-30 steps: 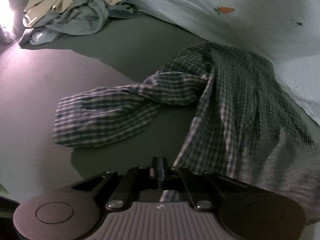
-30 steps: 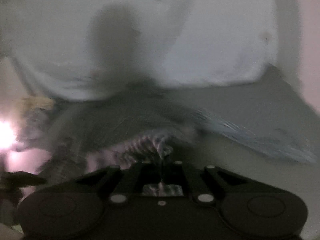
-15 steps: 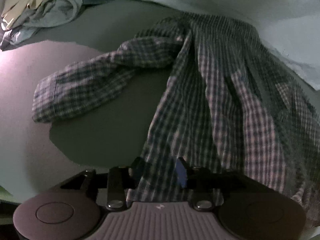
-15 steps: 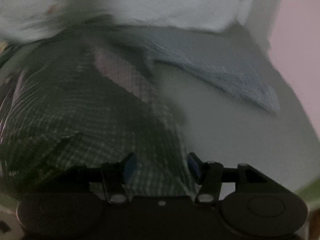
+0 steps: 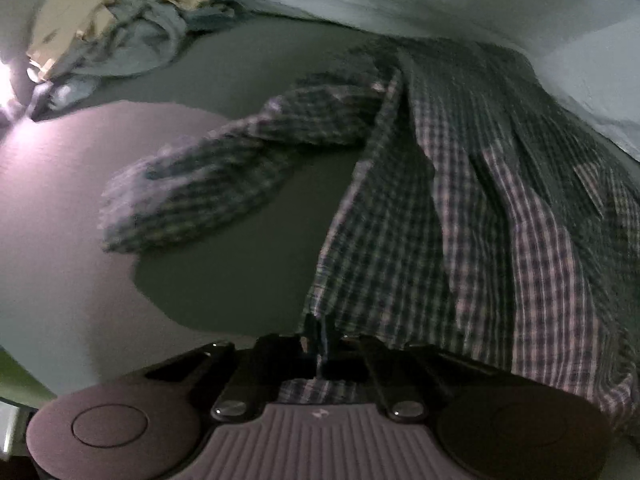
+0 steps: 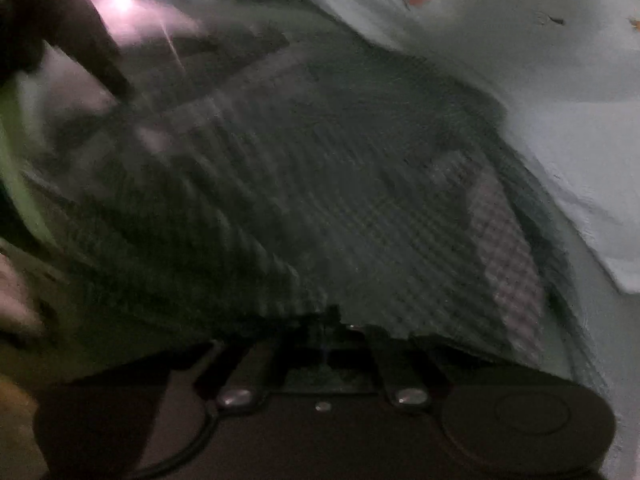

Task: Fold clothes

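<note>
the plaid shirt (image 5: 460,208) lies spread on the grey bed sheet (image 5: 248,64), filling the right half of the left wrist view, one sleeve trailing out toward the left of the frame. the left gripper (image 5: 318,338) at the bottom centre has its fingers closed tight on the shirt's near hem — cloth shows pinched between them and bunched behind. a heap of pale clothes (image 5: 116,40) sits in the upper left, partly washed out by glare. a white quilt (image 5: 480,4) with small printed motifs runs along the top edge.

the right wrist view is dark and badly smeared. the right gripper (image 6: 326,330) appears closed on the shirt's (image 6: 320,184) edge, though the fingers are barely readable — the weave blurs into streaks, and the dark shape in the upper left cannot be made out.
</note>
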